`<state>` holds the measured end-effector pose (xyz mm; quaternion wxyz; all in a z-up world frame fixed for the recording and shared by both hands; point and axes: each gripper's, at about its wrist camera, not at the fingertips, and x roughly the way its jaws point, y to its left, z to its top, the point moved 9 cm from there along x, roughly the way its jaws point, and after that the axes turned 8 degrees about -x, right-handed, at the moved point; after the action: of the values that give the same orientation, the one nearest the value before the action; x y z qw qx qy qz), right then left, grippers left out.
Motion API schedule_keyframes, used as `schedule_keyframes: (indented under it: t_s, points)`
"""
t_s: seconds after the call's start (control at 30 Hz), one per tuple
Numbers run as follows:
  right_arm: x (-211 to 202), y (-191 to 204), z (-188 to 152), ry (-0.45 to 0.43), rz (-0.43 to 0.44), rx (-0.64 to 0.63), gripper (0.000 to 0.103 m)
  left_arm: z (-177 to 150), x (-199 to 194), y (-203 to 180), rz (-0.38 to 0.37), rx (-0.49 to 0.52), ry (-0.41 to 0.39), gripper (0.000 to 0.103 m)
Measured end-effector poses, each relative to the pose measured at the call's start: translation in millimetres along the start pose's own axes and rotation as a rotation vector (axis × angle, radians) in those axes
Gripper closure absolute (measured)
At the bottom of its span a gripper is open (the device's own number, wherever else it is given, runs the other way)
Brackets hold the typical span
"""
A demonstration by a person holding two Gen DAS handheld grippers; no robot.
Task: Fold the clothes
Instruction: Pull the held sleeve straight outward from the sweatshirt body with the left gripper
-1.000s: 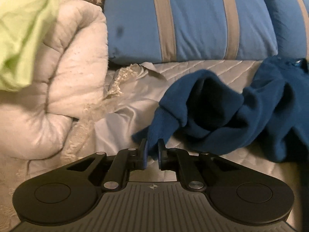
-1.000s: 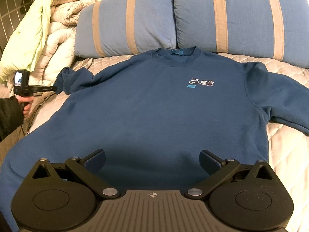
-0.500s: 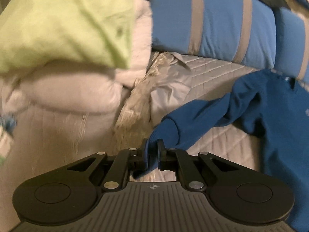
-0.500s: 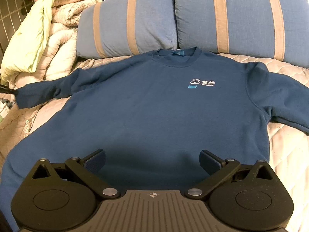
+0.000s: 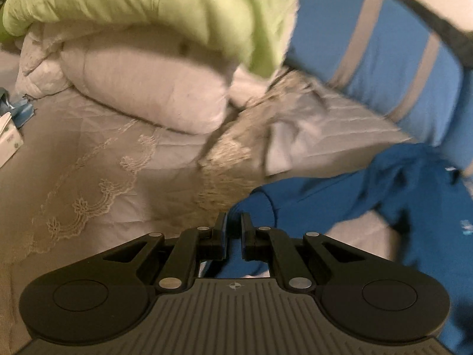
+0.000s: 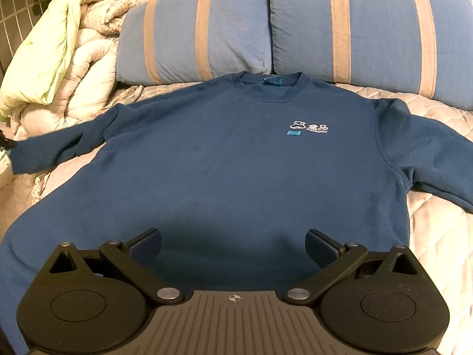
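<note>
The left gripper point(image 5: 233, 222) was clamped on the cuff point(image 5: 254, 204) of the blue sweatshirt point(image 6: 236, 162), its jaws narrowed to a sliver with the fabric pinched between them. Over the last second it had drawn that sleeve point(image 6: 65, 145) out from a bunched heap near the shoulder until it lay stretched straight toward the left edge of the bed point(image 6: 437, 222) (the left-wrist view was blurred, so the hand was probably not at rest). To my eye this meant the spreading step was nearly done: the body lay flat, front up with the logo point(image 6: 309, 127) showing, collar toward the pillows, and the folding proper could begin once the cuff was set down.

The right gripper point(image 6: 233, 244) hovered over the hem with its jaws wide and nothing between them, unmoved through the same second.

Counted from near to far: two grippers, one sweatshirt with two sleeves laid out, two blue striped pillows point(image 6: 201, 29) at the head of the bed, and one pile of pale quilts point(image 6: 85, 68) with a green cover point(image 5: 165, 3) draped on top at the far left
</note>
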<state>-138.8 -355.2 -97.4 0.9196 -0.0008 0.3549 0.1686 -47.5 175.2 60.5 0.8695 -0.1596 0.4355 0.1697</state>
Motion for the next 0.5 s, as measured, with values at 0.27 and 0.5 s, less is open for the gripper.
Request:
schedule_keyframes:
  t_s: [0.27, 0.5]
  points:
    - [-0.5, 1.5, -0.2, -0.002, -0.013, -0.005, 0.000, 19.0, 62.5, 25.8, 0.127, -0.022, -0.058, 0.093]
    - [-0.4, 0.5, 0.1, -0.002, -0.014, 0.000, 0.000, 31.9, 61.3, 44.2, 0.131, -0.077, -0.226, 0.077]
